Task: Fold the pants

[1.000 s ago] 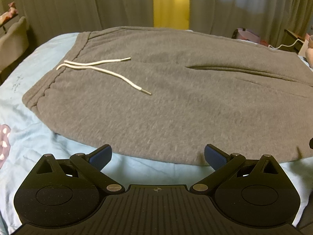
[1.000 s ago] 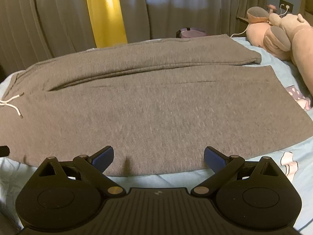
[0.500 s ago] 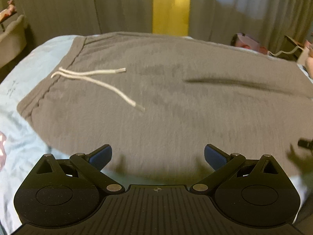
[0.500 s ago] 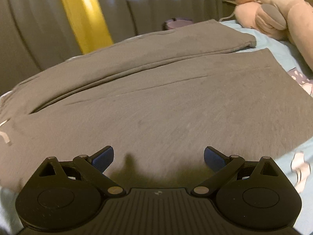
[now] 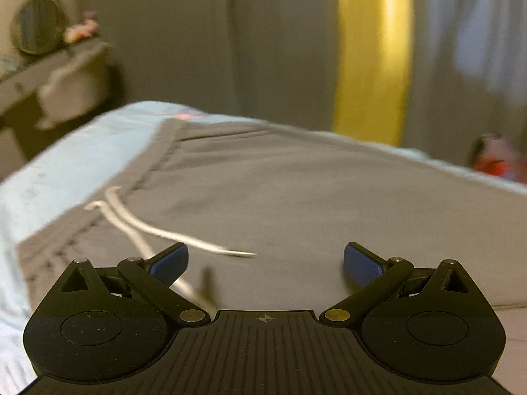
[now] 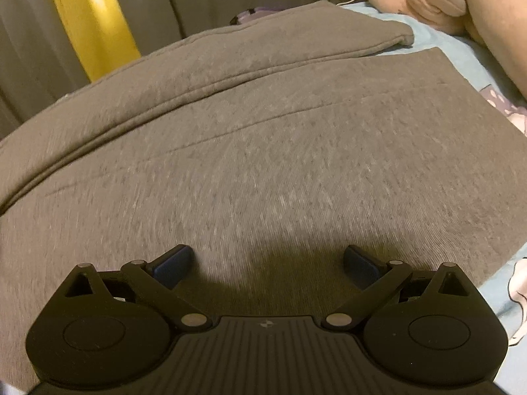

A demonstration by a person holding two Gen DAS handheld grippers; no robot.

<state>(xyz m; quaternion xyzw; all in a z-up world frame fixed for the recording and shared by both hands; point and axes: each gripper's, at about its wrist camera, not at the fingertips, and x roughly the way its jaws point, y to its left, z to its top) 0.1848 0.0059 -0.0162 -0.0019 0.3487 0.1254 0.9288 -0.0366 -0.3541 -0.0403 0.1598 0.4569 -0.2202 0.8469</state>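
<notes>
Grey sweatpants [image 5: 296, 197] lie flat on a light blue bed sheet [image 5: 66, 164]. In the left wrist view the waistband [image 5: 154, 164] runs up the left side, and a white drawstring [image 5: 158, 230] trails toward my left gripper [image 5: 266, 261]. That gripper is open, low over the waist area, with nothing between its blue pads. The right wrist view shows the two legs [image 6: 263, 131] lying side by side, their cuffs at the upper right. My right gripper [image 6: 268, 263] is open just above the near leg and casts a shadow on it.
Grey curtains with a yellow strip [image 5: 372, 49] hang behind the bed. A dark side table [image 5: 39, 75] with a round mirror stands at the left. A pink plush toy [image 6: 461, 0] lies on the sheet at the far right.
Both grippers have moved forward and lower, from the near edge of the pants to over the fabric. The left view has swung left toward the waistband. Both stay open.
</notes>
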